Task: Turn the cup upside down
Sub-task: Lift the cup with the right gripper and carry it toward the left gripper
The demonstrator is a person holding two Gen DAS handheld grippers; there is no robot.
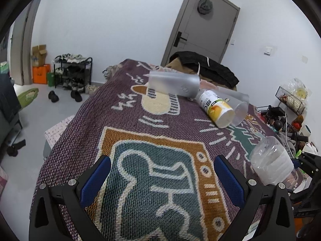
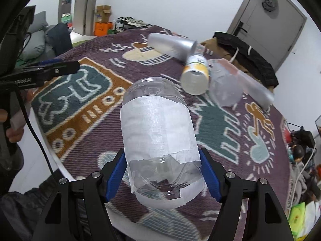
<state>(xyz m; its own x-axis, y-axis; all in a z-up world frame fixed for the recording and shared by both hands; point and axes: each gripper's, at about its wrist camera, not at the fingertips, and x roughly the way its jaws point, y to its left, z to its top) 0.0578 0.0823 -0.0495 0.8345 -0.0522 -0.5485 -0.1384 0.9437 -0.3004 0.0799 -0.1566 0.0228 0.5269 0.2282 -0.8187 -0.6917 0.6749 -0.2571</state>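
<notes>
My right gripper is shut on a clear plastic cup wrapped in white tape, held lying forward along the fingers above the patterned blanket. The same cup shows at the right edge of the left wrist view. My left gripper is open and empty over the blanket; it appears at the left of the right wrist view.
On the patterned blanket lie a frosted grey cup, a yellow-labelled white cup and a clear cup. A dark jacket lies at the far end. Clutter and a wire basket stand to the right.
</notes>
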